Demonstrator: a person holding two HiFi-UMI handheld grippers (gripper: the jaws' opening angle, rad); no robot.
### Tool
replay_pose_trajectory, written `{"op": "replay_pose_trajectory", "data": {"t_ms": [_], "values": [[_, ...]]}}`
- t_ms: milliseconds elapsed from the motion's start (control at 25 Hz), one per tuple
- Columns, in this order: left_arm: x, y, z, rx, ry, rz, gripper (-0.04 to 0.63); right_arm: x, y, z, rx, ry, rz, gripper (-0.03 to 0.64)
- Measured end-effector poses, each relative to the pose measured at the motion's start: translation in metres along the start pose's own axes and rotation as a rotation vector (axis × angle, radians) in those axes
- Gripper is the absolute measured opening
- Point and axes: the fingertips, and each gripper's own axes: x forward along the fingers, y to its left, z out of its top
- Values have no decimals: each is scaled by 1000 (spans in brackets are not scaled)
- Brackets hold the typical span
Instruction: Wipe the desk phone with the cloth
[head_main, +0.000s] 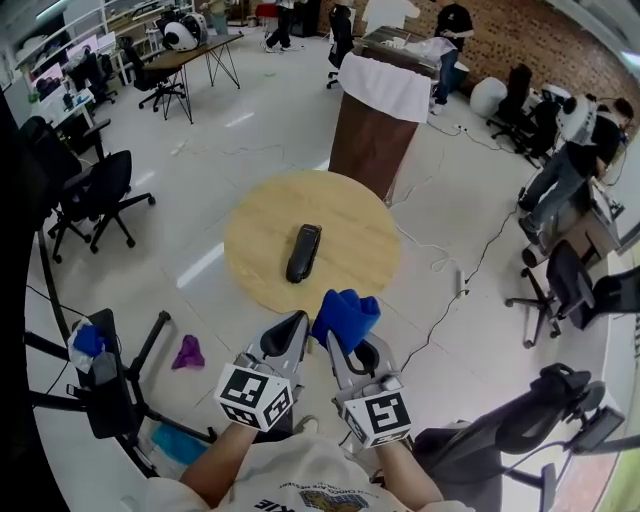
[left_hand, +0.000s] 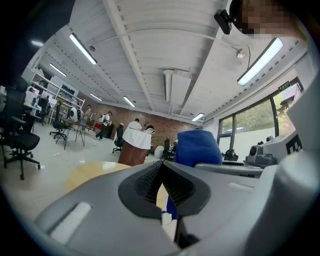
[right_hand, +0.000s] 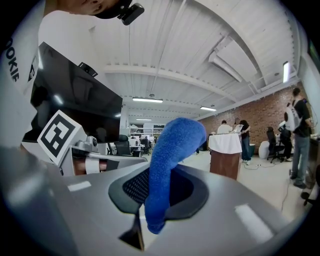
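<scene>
The black oblong desk phone (head_main: 303, 253) lies flat near the middle of the round light-wood table (head_main: 255, 225), with its long side pointing roughly towards the person and nothing else on the tabletop. Both grippers are short of the table's near edge, apart from the phone.

The bunched blue fabric cloth (head_main: 345, 315) is clamped in the right gripper (head_main: 350, 348). In the right gripper view its jaws pinch the cloth low down, and a thick loose fold (right_hand: 172, 150) rises above them. The left gripper (head_main: 295, 325) is just beside it, with its jaws pressed together on nothing, as the left gripper view (left_hand: 161, 182) shows.

The step in hand looks like carrying the cloth to the phone. To do it well:

- Bring the right gripper over the phone and tip it so the loose fold meets the casing, not the hard jaw tips.
- Wipe along the phone's length with light pressure.
- The phone lies loose and probably slides easily, so the closed left gripper could press on one end to steady it.
- The grip sits low on the cloth, so dragging too hard may pull the cloth free.

No brand or label can be read on the phone or the cloth. The cubes on the grippers carry black-and-white square markers, not words. Letters on the person's white shirt are cut off at the frame edge and do not make a whole word.
</scene>
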Motion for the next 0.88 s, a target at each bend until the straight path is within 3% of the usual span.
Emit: {"op": "replay_pose_trajectory", "data": {"t_ms": [320,880], "values": [[-26,-7,8,28,-24,14,0,-14,19,6,-1,-1,-13,61],[-44,12,20,73,-17,-33,0,4,40,7,-9,-6,-76,61]]}}
